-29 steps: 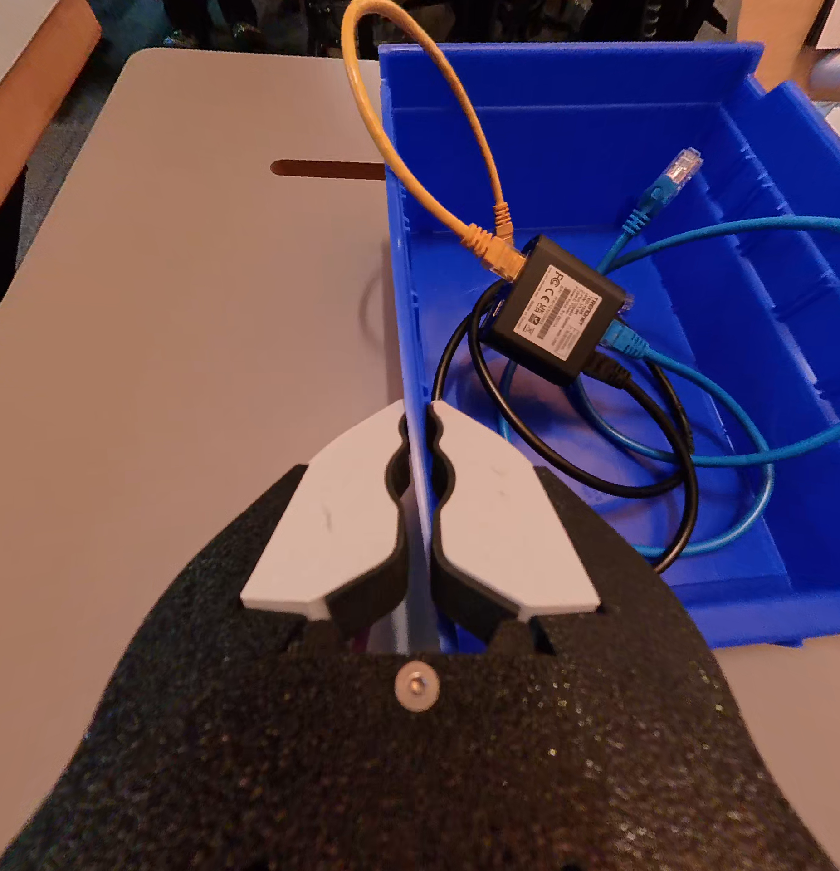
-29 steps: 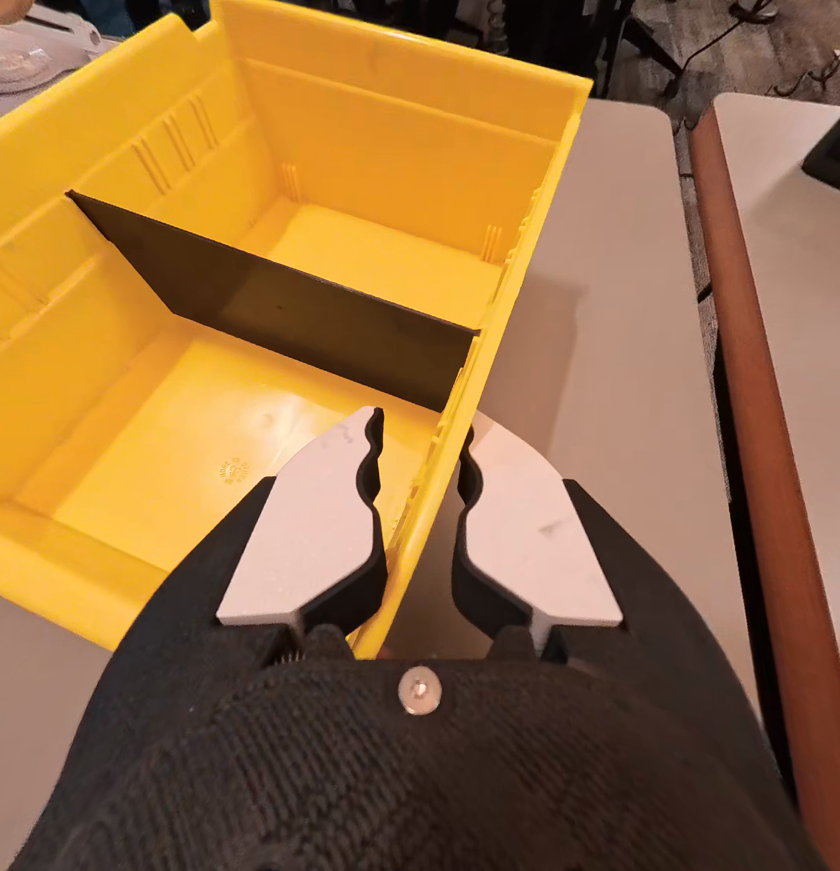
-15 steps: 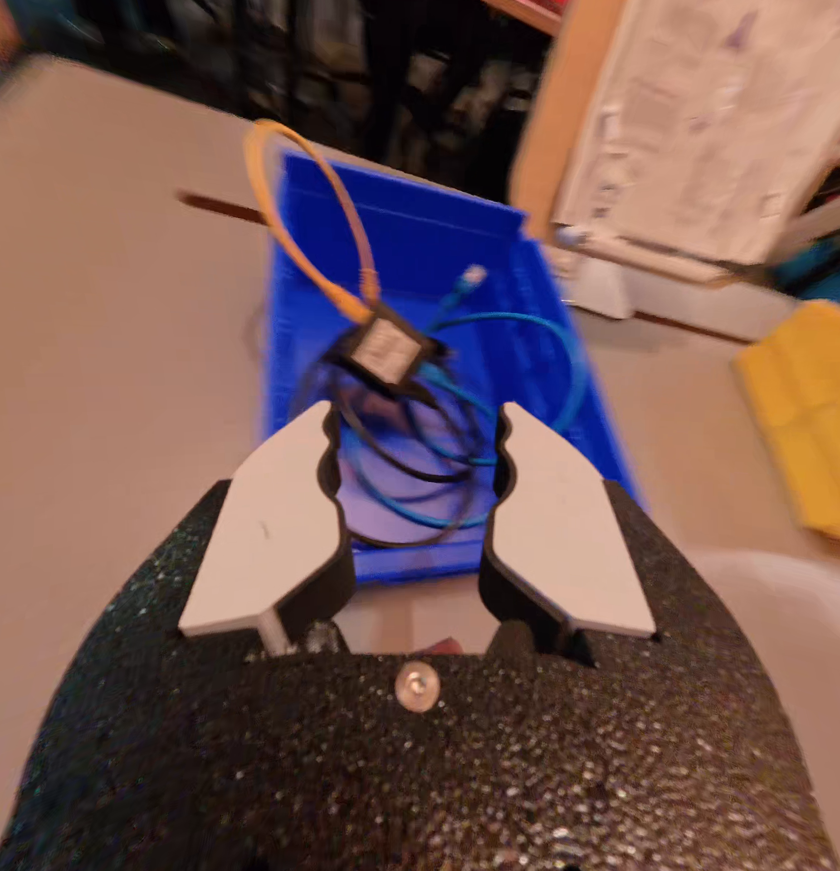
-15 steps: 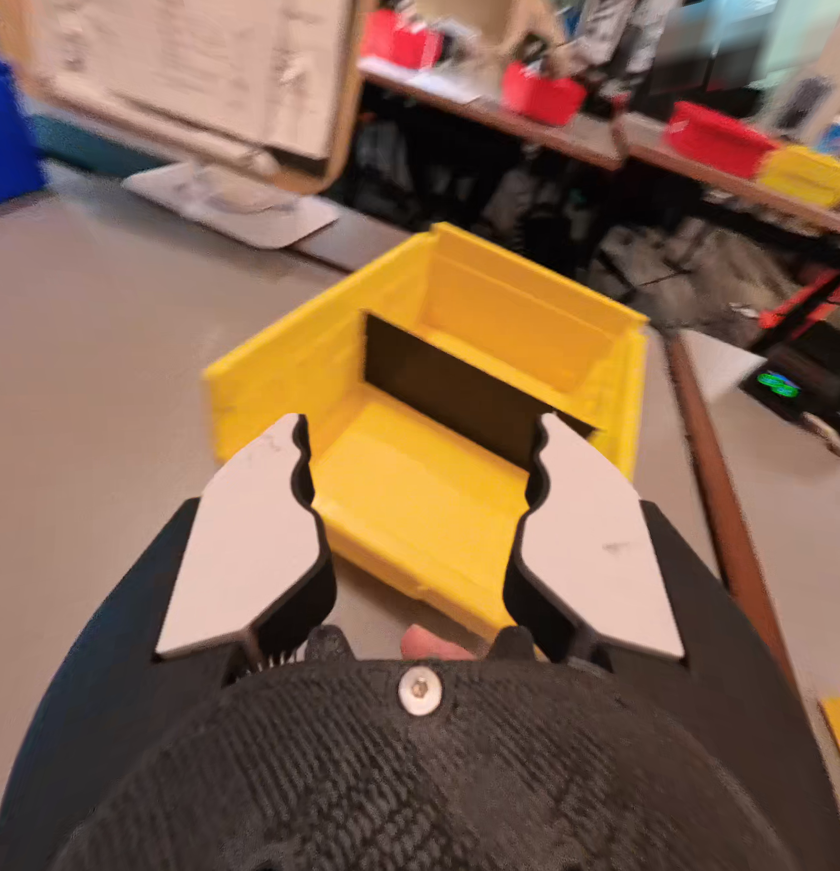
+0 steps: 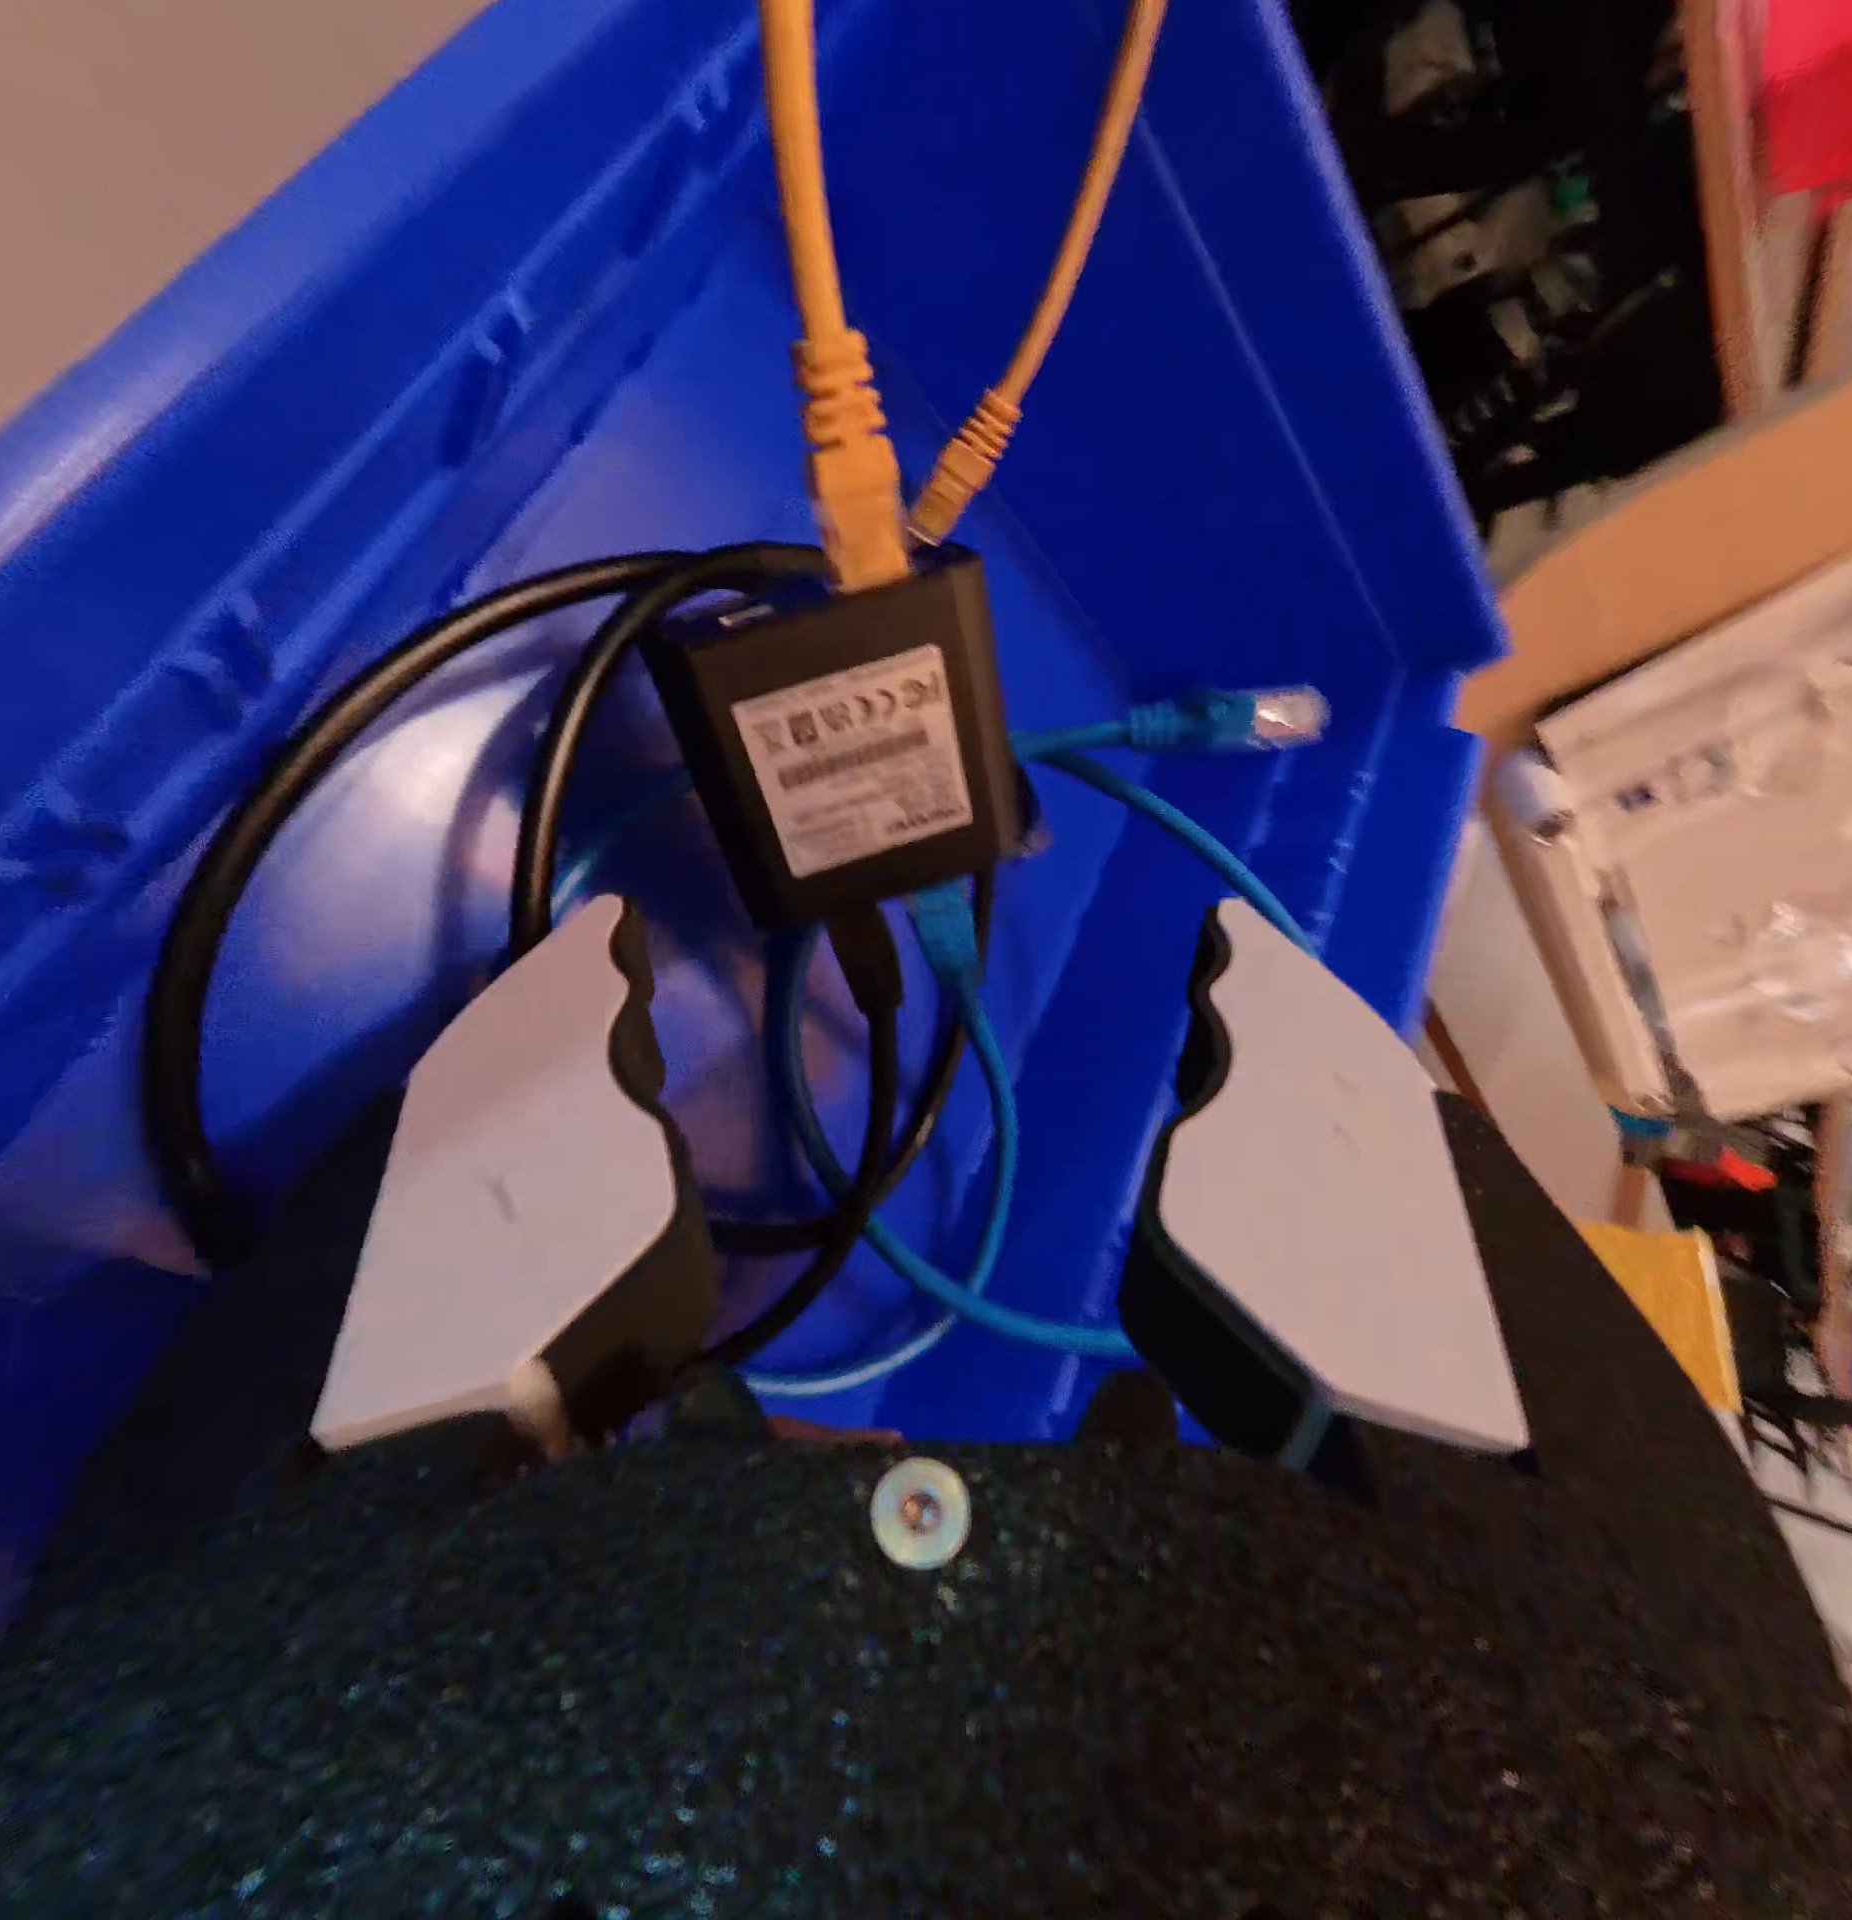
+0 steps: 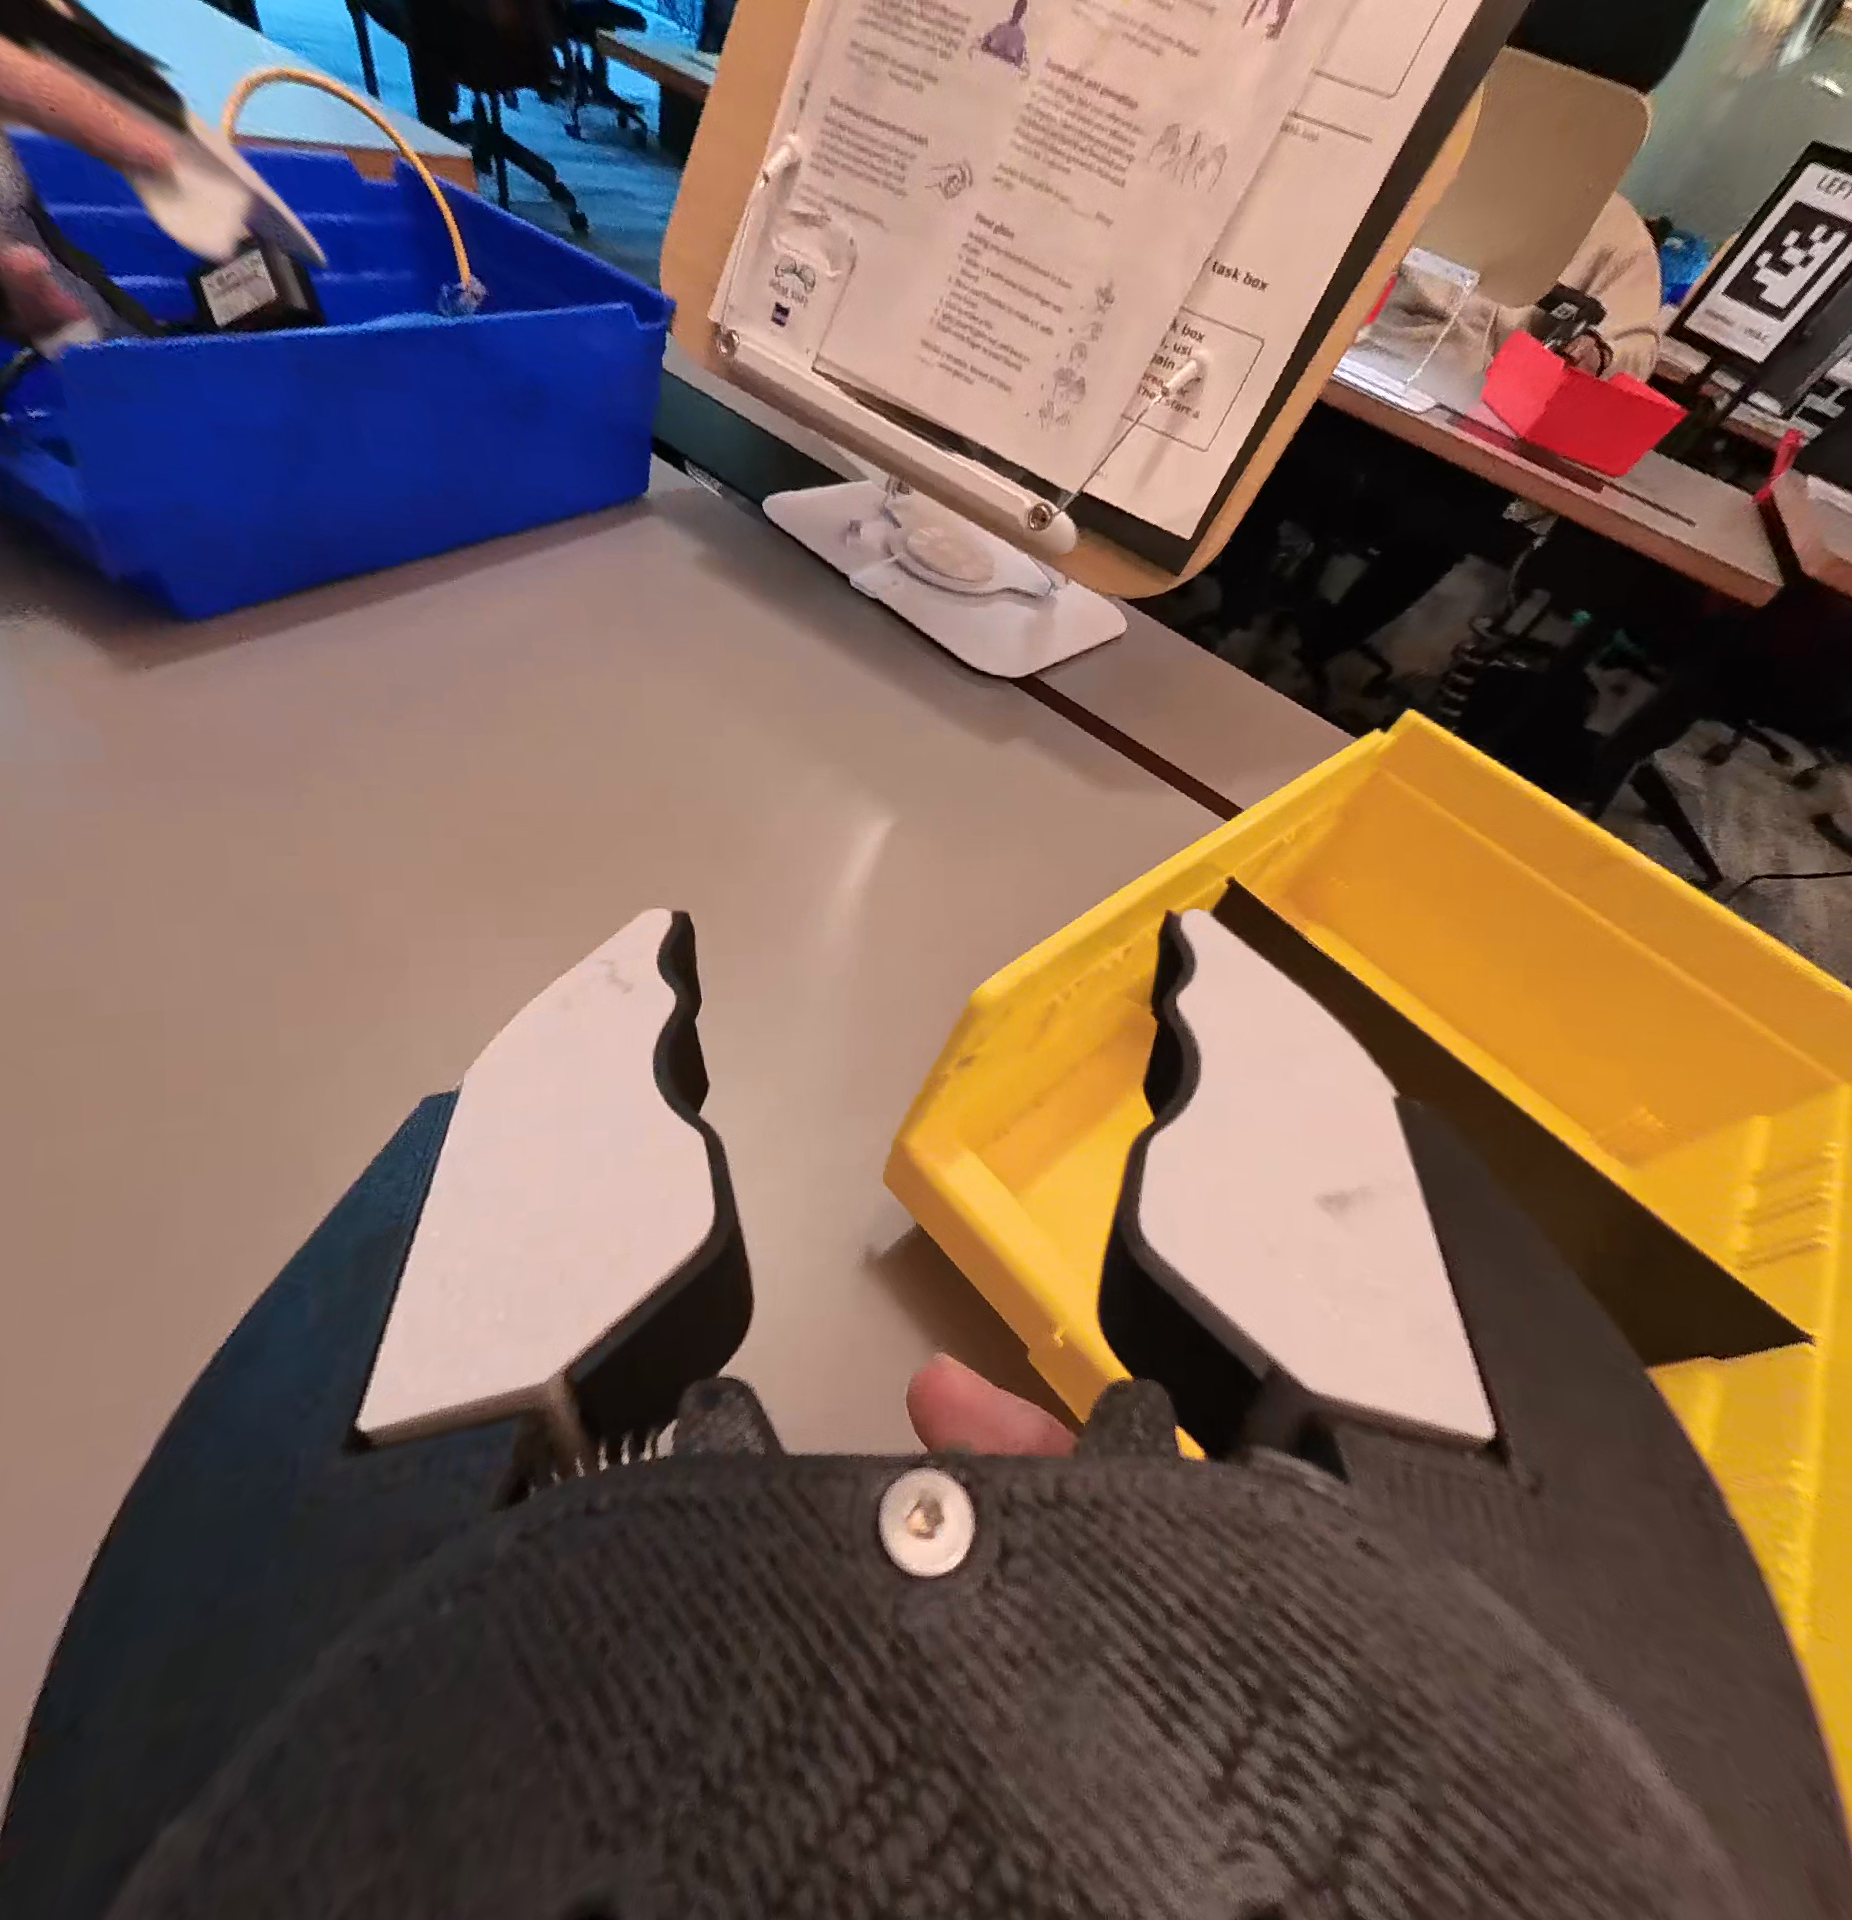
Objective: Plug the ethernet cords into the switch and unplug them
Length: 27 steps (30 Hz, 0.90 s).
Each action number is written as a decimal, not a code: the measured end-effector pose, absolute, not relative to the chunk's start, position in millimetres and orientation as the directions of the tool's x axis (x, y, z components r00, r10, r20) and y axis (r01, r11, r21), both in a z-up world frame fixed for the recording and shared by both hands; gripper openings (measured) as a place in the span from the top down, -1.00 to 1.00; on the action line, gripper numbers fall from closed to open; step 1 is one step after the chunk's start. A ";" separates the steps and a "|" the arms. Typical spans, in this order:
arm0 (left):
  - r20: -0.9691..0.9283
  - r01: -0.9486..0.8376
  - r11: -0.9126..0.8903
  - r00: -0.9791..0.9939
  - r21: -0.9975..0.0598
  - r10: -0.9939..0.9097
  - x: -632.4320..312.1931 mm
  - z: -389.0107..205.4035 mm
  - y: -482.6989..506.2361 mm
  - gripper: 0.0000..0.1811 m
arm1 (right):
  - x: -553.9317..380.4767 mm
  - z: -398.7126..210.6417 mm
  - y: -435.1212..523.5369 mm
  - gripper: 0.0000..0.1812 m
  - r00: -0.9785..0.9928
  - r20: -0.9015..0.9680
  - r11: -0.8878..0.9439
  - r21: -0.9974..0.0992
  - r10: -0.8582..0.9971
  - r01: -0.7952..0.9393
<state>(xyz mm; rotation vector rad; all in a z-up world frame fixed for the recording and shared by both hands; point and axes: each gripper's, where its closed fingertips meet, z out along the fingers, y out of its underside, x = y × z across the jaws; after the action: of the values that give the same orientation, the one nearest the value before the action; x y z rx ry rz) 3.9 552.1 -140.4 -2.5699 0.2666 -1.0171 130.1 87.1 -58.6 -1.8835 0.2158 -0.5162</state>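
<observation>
The black switch [image 5: 849, 738] lies in the blue bin [image 5: 382, 416] with its label side up. A yellow ethernet cord [image 5: 849, 457] loops up with both ends at the switch's far side. A blue ethernet cord [image 5: 989, 1122] has one plug at the switch's near side and its other plug [image 5: 1234, 717] lies loose. A black cable [image 5: 205, 935] coils beside the switch. My left gripper [image 5: 917, 925] is open and empty just short of the switch. My right gripper [image 6: 924, 925] is open and empty above the table [image 6: 382, 831], next to the yellow bin [image 6: 1628, 883].
In the right wrist view the blue bin [image 6: 330, 447] stands far left, with the left gripper [image 6: 205, 197] over it. A document stand [image 6: 1005, 260] holding papers is at the table's back edge. The yellow bin has a black divider [image 6: 1473, 1122]. Other tables and red bins lie beyond. Some 50 cm of space lies between my two pairs of fingers.
Both grippers let go of the bin walls and opened. The left one moved over the blue bin, close to the switch. The right one pulled back from the yellow bin and turned left.
</observation>
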 end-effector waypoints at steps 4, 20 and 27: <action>0.578 0.004 -0.921 0.780 -0.389 -0.241 10.0 -158.6 562.6 0.03 | 132.7 -59.1 84.4 0.08 0.893 0.227 -0.348 -0.934 -0.388 0.086; 0.550 -0.130 -0.763 0.617 -0.634 -0.562 29.3 -112.0 548.2 0.30 | 128.1 -65.3 95.2 0.12 0.905 0.215 -0.353 -0.932 -0.367 0.078; 0.208 -0.273 -0.310 0.345 -0.911 -0.915 28.4 21.2 482.2 0.30 | 105.4 -50.5 110.8 0.13 0.911 0.261 -0.338 -0.930 -0.319 0.148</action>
<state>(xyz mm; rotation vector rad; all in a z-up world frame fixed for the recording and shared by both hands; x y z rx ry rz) 28.4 482.2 21.2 -1.7845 1.0535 -0.9807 105.4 110.8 -50.5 -1.8568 0.1268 -0.4782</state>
